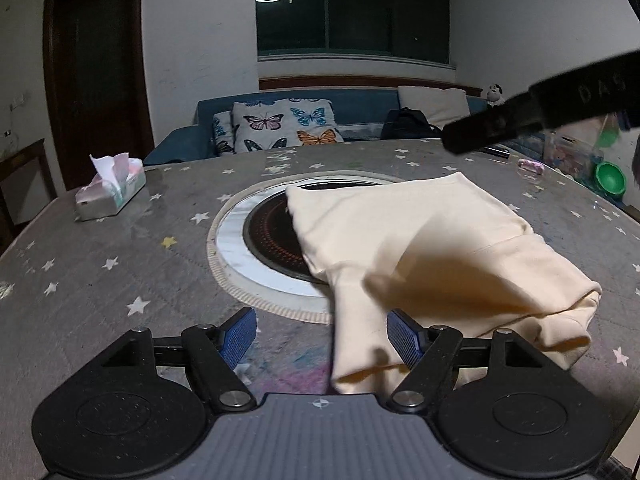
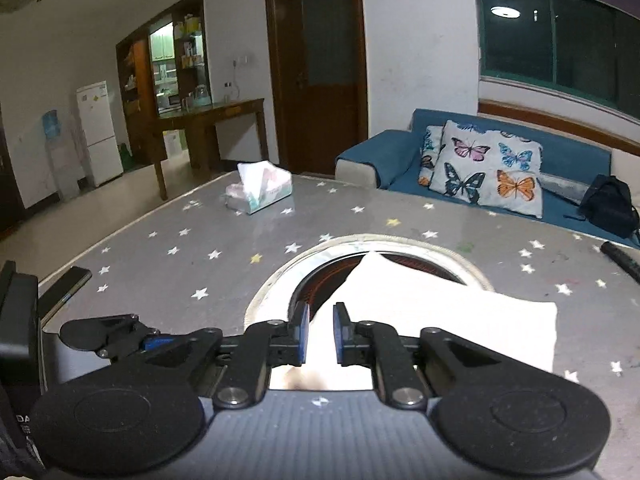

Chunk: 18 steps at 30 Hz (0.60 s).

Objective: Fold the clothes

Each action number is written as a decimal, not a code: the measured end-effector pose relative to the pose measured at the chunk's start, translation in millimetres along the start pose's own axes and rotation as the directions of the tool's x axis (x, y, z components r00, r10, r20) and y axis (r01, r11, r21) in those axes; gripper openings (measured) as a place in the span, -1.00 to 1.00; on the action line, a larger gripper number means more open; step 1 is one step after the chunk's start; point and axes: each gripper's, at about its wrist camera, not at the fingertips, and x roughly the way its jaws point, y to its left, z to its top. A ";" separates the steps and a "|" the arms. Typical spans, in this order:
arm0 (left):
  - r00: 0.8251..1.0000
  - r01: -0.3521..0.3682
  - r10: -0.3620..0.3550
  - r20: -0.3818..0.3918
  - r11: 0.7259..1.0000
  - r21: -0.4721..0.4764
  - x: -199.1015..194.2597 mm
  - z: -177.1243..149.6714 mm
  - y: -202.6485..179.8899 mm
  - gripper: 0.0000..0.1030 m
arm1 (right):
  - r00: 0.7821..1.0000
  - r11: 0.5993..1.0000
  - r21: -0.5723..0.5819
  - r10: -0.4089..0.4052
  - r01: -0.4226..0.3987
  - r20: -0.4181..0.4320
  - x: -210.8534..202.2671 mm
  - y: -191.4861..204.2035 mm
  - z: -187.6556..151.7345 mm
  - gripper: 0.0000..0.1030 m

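While the left gripper [image 1: 322,336] gapes wide with the cream garment [image 1: 420,248] draping rightward beside it, the right gripper [image 2: 321,332] stands narrowly parted around its near edge.

Both wrist views: low, close over the table [image 1: 80,280], looking past their fingers toward the sofa [image 2: 568,152], apparently sharing the tissue box [image 1: 110,192].

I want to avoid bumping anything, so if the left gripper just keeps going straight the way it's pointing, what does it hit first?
Most likely the cream garment: a fold of it already lies between the open fingers of the left gripper. Behind it sits the round inset burner in the table. Depth is hard to judge.
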 end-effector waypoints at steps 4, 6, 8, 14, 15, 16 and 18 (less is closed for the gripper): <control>1.000 -0.002 0.002 0.002 1.000 -0.001 0.6 1.3 1.7 0.45 | 1.000 1.000 -0.018 -0.017 0.017 0.002 -8.2 -8.2 1.2 -0.73; 1.000 0.005 -0.005 0.006 1.000 0.005 3.1 3.3 -1.2 0.42 | 0.999 0.998 -0.033 -0.047 0.046 -0.011 -15.1 -18.9 -0.4 -0.61; 1.000 0.021 -0.021 0.007 1.000 0.016 4.7 5.8 -7.5 0.38 | 0.996 0.995 -0.051 -0.082 0.080 -0.037 -21.0 -30.7 -6.1 -0.55; 0.998 0.070 -0.069 -0.011 0.995 0.069 18.2 13.3 -26.2 0.12 | 0.972 0.985 -0.089 -0.162 0.149 -0.169 -24.9 -69.1 -45.0 -0.42; 0.998 0.068 -0.067 -0.018 0.995 0.074 22.2 14.5 -28.0 0.11 | 0.967 0.982 -0.096 -0.178 0.163 -0.184 -24.9 -73.0 -54.1 -0.40; 0.998 0.067 -0.065 -0.025 0.995 0.076 26.6 15.9 -29.6 0.05 | 0.962 0.979 -0.099 -0.193 0.177 -0.193 -25.0 -76.2 -61.2 -0.39; 0.997 0.070 -0.067 -0.048 0.995 0.077 35.9 18.3 -31.7 -0.12 | 0.954 0.975 -0.087 -0.217 0.203 -0.209 -23.7 -84.3 -74.5 -0.39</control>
